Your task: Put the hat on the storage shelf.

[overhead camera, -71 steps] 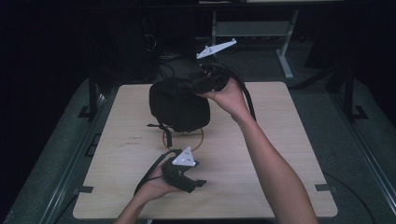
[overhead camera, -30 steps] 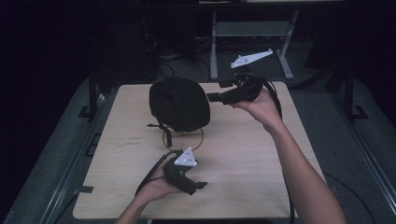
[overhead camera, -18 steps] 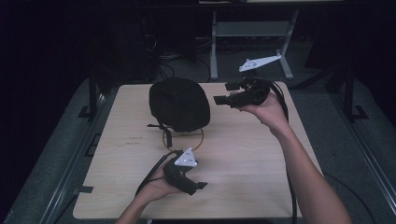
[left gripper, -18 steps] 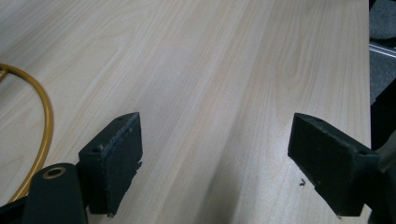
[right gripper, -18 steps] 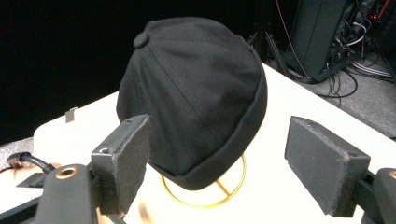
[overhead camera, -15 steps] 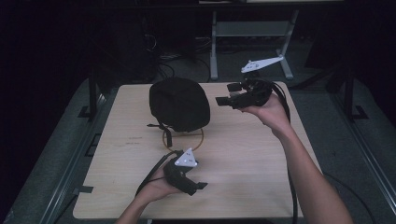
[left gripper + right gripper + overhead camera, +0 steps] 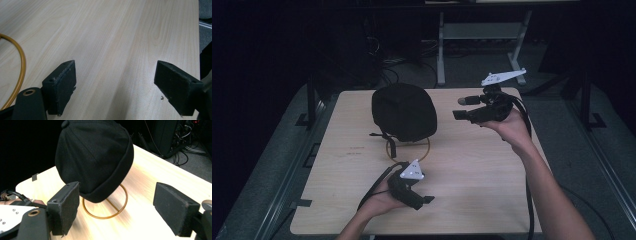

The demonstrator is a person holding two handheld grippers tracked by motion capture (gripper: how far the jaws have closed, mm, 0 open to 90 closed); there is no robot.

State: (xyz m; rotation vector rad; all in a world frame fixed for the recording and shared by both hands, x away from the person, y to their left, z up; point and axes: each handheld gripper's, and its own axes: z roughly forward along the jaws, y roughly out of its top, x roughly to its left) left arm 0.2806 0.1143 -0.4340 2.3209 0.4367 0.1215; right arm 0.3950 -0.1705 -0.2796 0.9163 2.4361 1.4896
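Black cap (image 7: 403, 111) sits on gold wire stand (image 7: 105, 205). Right gripper (image 7: 462, 108) and left gripper (image 7: 424, 200): jaws spread, empty. A careless sideways nudge would likely topple the light stand.

- The cap (image 7: 95, 157) is made of matt black woven cloth, with stitched seams.
- The stand (image 7: 110, 206) beneath it is formed of thin, glossy, brass-coloured wire.
- The table (image 7: 112, 37) is surfaced in pale, smooth wood grain.
- The right gripper (image 7: 116, 207) is padded with rough black foam.
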